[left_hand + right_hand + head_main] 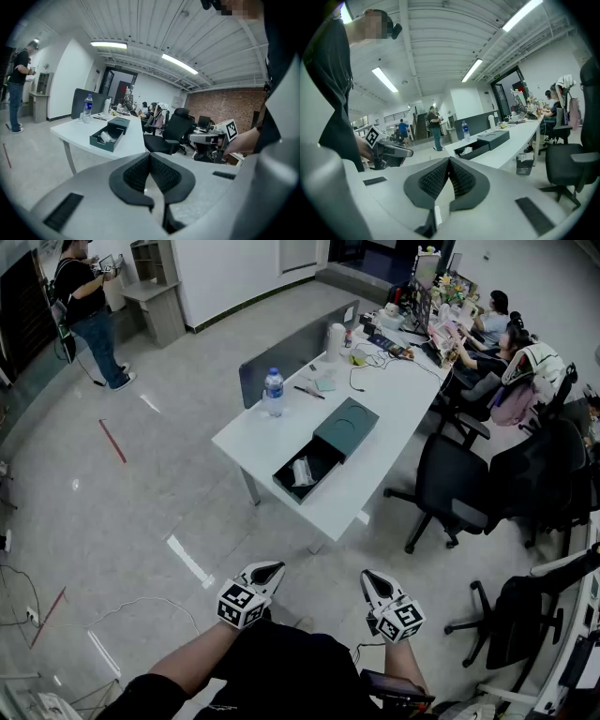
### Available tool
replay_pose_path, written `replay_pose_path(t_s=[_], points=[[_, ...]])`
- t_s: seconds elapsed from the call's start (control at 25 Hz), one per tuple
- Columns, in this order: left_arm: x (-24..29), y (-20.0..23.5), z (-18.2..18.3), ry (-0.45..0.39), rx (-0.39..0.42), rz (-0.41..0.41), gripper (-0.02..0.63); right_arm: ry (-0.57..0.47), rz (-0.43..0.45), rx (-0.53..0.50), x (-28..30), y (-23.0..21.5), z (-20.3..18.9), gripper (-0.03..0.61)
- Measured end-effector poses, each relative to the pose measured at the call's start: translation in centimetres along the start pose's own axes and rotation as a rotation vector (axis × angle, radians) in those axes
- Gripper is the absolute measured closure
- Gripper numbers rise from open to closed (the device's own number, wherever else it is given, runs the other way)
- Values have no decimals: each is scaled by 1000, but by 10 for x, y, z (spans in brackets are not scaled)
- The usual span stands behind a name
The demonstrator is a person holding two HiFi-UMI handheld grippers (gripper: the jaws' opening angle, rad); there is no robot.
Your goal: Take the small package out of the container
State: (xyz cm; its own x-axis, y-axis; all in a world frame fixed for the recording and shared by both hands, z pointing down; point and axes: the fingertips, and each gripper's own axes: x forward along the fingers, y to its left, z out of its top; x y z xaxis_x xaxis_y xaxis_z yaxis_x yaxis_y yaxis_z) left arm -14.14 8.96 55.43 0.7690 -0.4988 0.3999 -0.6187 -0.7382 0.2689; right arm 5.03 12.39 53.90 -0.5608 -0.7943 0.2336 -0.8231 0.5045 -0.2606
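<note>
At the centre of the head view, the small package [302, 472] lies inside the open container [292, 493], a dark tray on the near end of the white table [253, 432]. It looks pale and crinkled, and sits toward the tray's lower-left half. The lid [347, 427] rests just beside the tray at its upper right, and a water bottle [273, 392] stands near it at the upper left.

Both tools are well apart from all this, low in the frame. The left gripper [265, 572] has its jaws pressed together on nothing, and so does the right gripper [374, 579].

The step in hand looks like the approach. To do it well, the person likely needs to close on the table first, then spread one pair of jaws before they reach the tray's rim. Coming down from above should keep the jaws off the walls. The wrapper looks soft, so a pinch across its middle and a straight lift seem safest. The free gripper could steady the tray, which may slide.
</note>
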Motion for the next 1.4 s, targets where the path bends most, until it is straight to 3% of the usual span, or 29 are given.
replay_pose_path(t_s=[0.2,0.48,0.96,1.4], points=[[-3,-40,-17,-1,-19,25,606,10,36,0,-30,0,-12,552],[-12,-65,-27,-15,-22,84,606,-3,93,-24,-46,3,-15,552],[-14,-92,-23,-12,7,109,606,-48,75,0,-76,-9,-17,552],[-3,-99,-23,16,12,81,606,-51,64,37,-79,-15,-21,552]])
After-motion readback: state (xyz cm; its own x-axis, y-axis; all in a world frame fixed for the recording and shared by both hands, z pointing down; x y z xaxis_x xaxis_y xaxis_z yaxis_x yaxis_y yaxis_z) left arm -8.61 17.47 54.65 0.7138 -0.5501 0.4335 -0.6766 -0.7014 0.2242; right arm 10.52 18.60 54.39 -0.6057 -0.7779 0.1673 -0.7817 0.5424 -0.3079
